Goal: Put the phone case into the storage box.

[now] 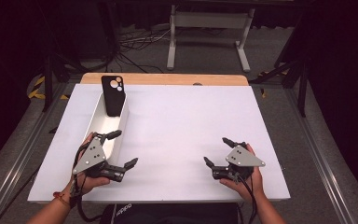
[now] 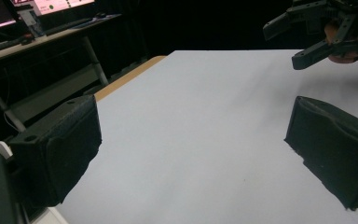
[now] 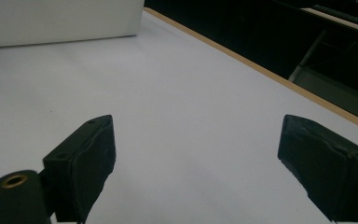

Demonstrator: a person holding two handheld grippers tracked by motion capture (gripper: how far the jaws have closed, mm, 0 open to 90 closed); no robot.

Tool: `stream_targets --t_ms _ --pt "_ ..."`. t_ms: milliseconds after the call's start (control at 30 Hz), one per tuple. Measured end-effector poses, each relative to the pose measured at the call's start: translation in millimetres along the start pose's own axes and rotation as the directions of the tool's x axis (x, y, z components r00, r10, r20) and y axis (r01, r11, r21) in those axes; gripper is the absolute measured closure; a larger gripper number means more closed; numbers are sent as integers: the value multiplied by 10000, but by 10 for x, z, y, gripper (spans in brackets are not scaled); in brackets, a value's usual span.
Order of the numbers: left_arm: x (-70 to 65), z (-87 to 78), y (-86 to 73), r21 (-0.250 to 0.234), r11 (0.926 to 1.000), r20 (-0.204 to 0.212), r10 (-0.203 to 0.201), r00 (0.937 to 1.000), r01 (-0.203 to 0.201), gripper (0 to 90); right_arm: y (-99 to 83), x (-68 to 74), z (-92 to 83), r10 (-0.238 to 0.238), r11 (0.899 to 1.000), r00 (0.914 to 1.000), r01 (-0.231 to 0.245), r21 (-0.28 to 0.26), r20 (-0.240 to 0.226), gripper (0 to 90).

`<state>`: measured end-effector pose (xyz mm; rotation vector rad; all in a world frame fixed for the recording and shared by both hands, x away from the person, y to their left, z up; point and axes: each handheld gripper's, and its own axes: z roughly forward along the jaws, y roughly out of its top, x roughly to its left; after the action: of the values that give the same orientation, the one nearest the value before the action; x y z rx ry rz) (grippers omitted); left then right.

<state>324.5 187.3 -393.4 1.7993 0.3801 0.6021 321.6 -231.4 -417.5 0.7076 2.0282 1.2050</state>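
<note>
Leftmost, a white tray (image 1: 98,122) lies on the white table (image 1: 186,135) with its long axis running from near edge to far edge. A black phone case (image 1: 113,94) stands in the tray's far end, leaning against the end wall, long axis near upright, camera cutout uppermost and facing the person; this pose likely leaves its upper half free to be gripped. Just beside the tray's near end, the left gripper (image 1: 121,149) rests low over the table, jaws spread wide and holding nothing, pointing toward the right gripper (image 1: 219,151). That one sits well apart at the right, jaws likewise wide and empty, pointing back leftward. Both appear parked at a ready pose near the person's edge, with bare table between them.
</note>
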Motion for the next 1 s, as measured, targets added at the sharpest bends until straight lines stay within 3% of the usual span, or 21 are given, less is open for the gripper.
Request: stream_targets --t_ms 400,667,800,1000 --pt "-116 72 -117 175 9998 237 -140 9996 135 31 -11 51 27 -154 9999 9995 155 43 -276 120" --pt "-223 184 -278 783 9969 343 -145 9993 117 32 -14 82 17 -232 9997 9991 233 53 -345 119" --pt "-239 243 -352 1074 9942 492 -116 9987 63 30 -17 104 16 -293 9995 9988 295 61 -398 117" --pt "-229 238 -355 1035 9946 435 -135 9990 89 29 -23 138 9 -385 9992 9983 388 42 -440 117"
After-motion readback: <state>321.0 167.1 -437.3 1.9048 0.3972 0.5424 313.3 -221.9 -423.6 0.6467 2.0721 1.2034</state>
